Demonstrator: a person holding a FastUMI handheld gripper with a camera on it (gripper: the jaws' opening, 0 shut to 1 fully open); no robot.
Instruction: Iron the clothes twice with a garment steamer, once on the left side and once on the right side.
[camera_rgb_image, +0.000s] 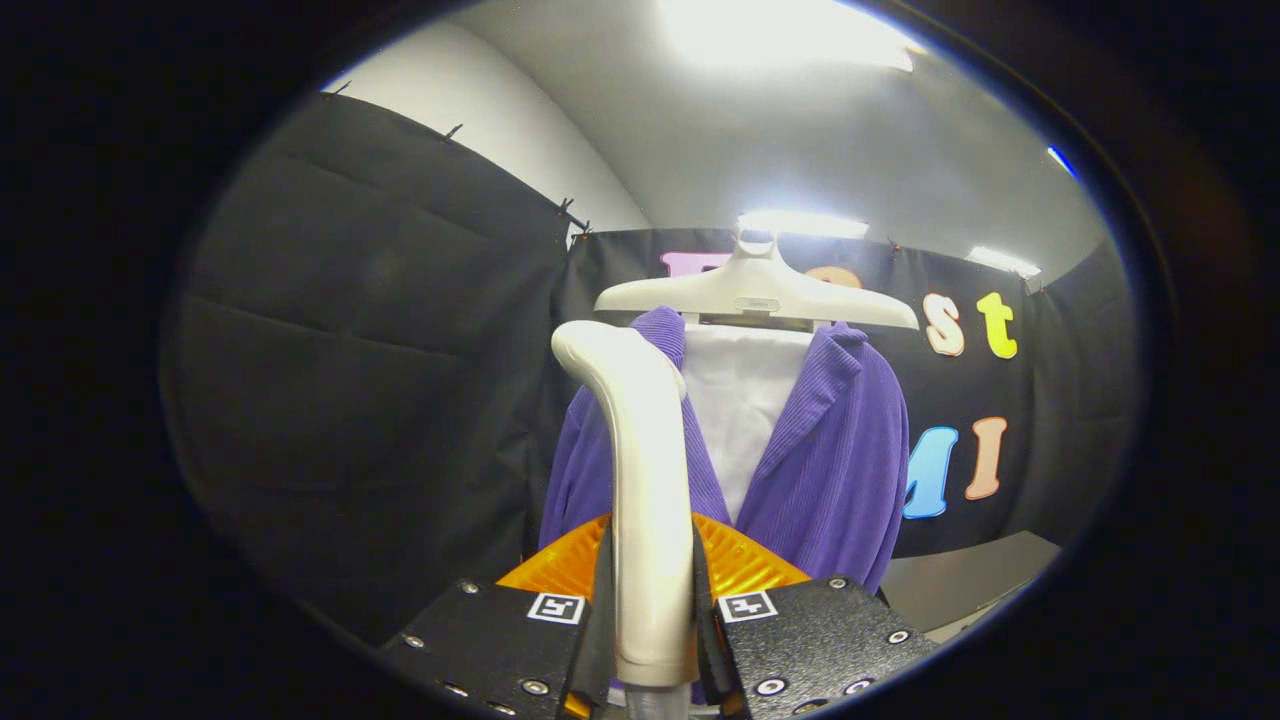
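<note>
Steamer handle (648, 480) is pinched between the gripper (652, 610) jaws at lower centre; beyond it, a purple jacket (830, 460) is hung on a white hanger (757, 292).

The steamer handle (645, 500) is standing in front of the purple jacket (830, 470) and is covering part of its left front. The gripper (655, 630) is pressing both fingers on the handle, whose lower end is running out of sight below them. The jacket's hem is lying hidden behind the fingers. The hanger (757, 290) top is fading into glare.
</note>
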